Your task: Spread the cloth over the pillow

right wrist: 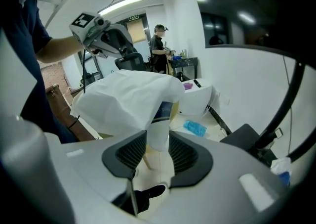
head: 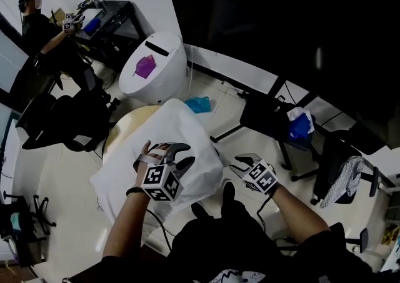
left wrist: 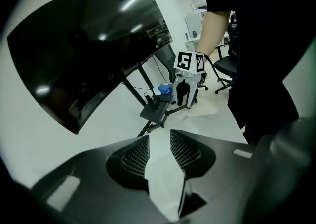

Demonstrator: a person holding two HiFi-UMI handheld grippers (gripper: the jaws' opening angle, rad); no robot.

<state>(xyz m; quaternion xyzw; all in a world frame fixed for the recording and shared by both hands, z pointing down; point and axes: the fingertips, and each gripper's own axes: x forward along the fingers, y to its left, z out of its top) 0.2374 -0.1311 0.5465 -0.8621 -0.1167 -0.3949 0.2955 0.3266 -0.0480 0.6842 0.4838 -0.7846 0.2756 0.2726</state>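
A white cloth (head: 181, 132) lies bunched over a raised, mostly hidden shape on a beige round top (head: 128, 127). My left gripper (head: 180, 158) is on the cloth's near side. In the left gripper view its jaws (left wrist: 159, 141) are closed on a fold of cloth (left wrist: 163, 168). My right gripper (head: 237, 164) holds the cloth's right edge. The right gripper view has a strip of cloth (right wrist: 128, 99) pinched between its jaws (right wrist: 158, 139). A dark blue and yellow bit, perhaps the pillow (right wrist: 165, 111), peeks out under the cloth. Each gripper shows in the other's view: right (left wrist: 186, 89), left (right wrist: 121, 45).
Beyond the cloth stands a white round bin (head: 156, 66) with something purple on it. A blue bag (head: 199, 104) lies on the floor. A black stand (head: 265, 116) is at the right, black office chairs (head: 69, 122) at the left, and another person (head: 37, 25) works at the back left.
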